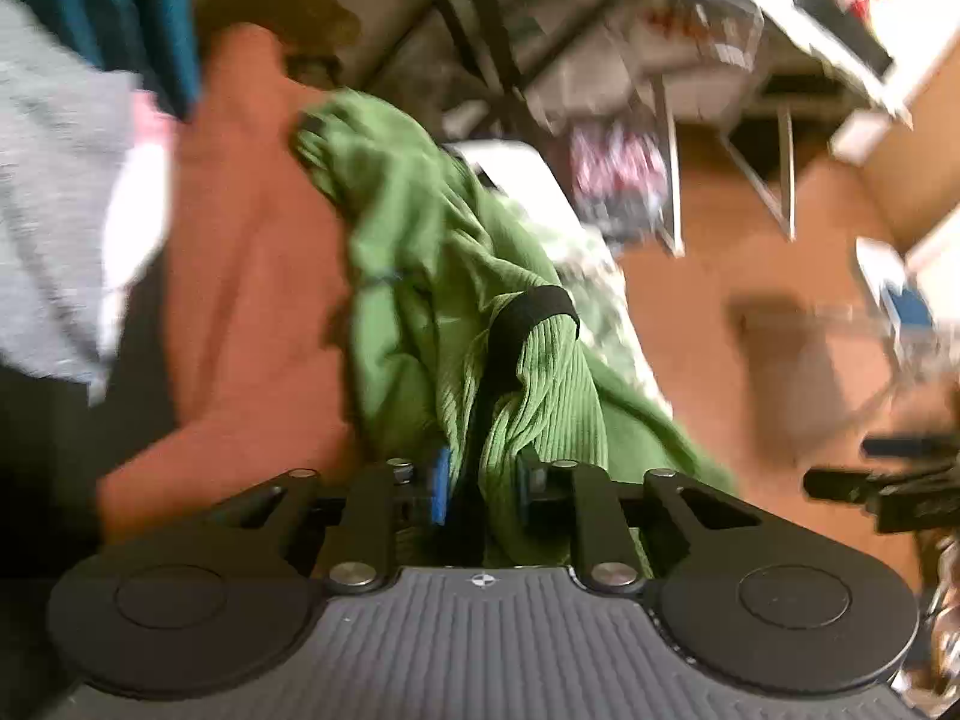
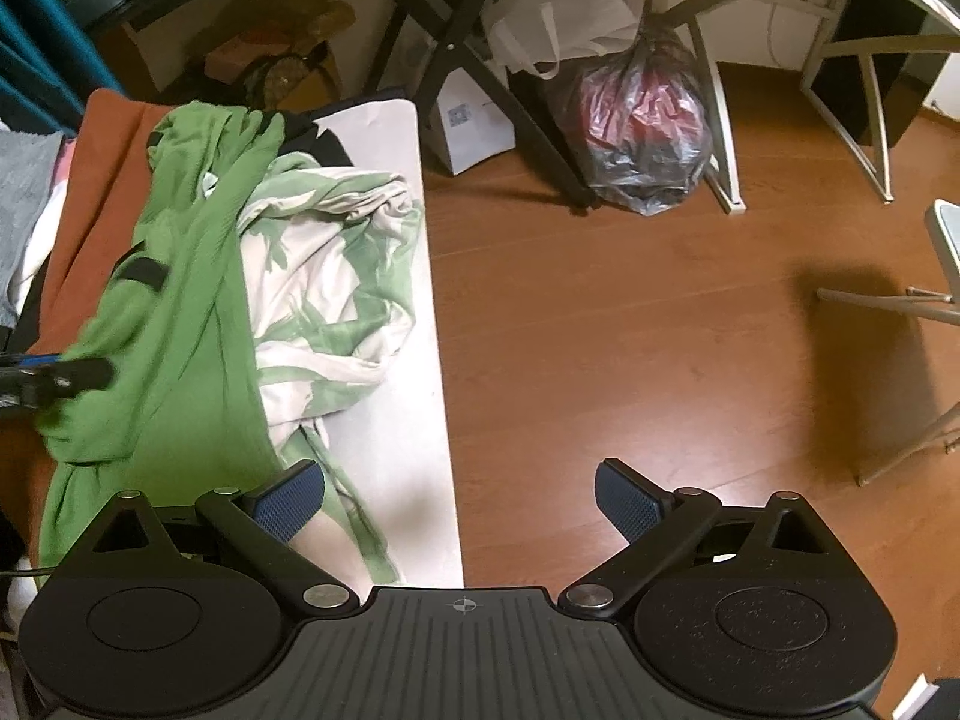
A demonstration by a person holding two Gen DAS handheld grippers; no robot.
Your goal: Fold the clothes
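A green ribbed garment [image 1: 528,402] with a black cuff band [image 1: 534,306] hangs bunched between the blue pads of my left gripper [image 1: 483,492], which is shut on it. In the right wrist view the same green garment [image 2: 174,300] lies draped over a rust-orange cloth [image 2: 96,180], partly covering a white garment with a green leaf print [image 2: 336,276]. The left gripper [image 2: 54,378] shows at the left edge there, pinching the green fabric. My right gripper [image 2: 459,501] hovers open over the edge of the white mat [image 2: 429,360], with nothing between its pads.
Wooden floor [image 2: 630,330] spreads to the right of the mat. A dark plastic bag [image 2: 642,126], a white bag [image 2: 558,6] and black table legs [image 2: 456,42] stand at the back. Chair legs [image 2: 912,300] are at the right. Grey cloth [image 1: 54,192] lies at the left.
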